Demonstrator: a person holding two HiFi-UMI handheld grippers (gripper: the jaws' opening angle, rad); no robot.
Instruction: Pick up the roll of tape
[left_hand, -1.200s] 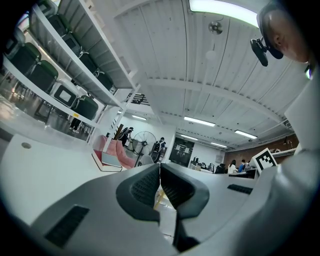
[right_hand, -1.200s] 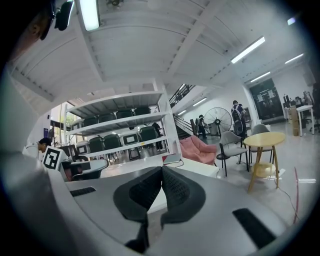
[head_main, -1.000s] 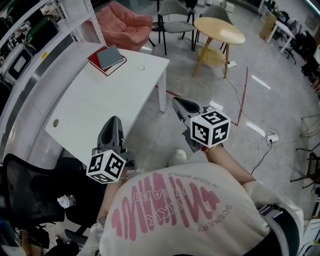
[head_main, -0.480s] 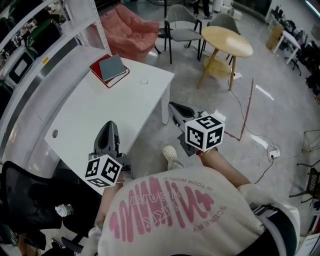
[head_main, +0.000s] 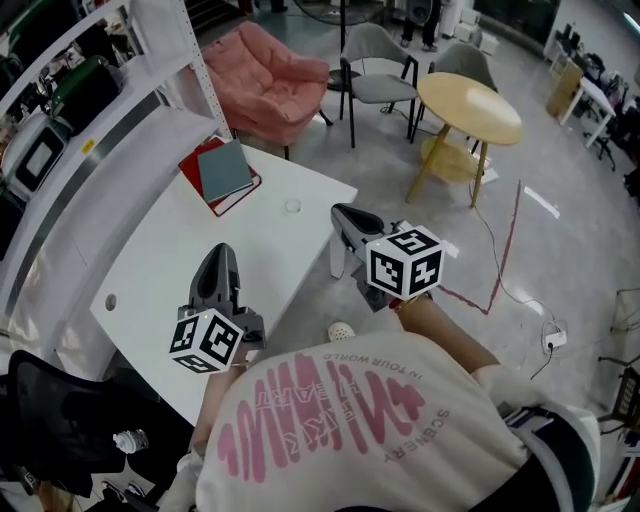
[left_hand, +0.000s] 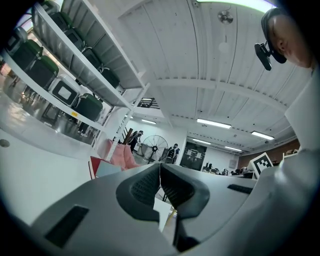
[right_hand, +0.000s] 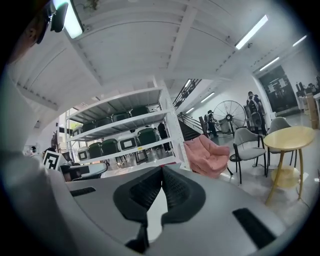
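The roll of tape (head_main: 292, 206), a small clear ring, lay on the smooth white surface (head_main: 170, 270) near a red-and-grey book stack (head_main: 222, 172); only your head view showed it. Your left gripper (head_main: 221, 252) and right gripper (head_main: 341, 212) had their ribbed fingers clenched on nothing.

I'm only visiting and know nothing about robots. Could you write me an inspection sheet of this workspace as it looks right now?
Surface: white table, mostly bare.
Job's things: small clear ring, probably the roll of tape, lying on the table, not yet picked up.
Clutter: grey notebook on a red folder at the far corner.
Grippers: left gripper and right gripper both shut, nothing between the jaws.
Cables: white cable and plug on the floor.
Surroundings: pink armchair, round yellow table, grey chairs, shelving.
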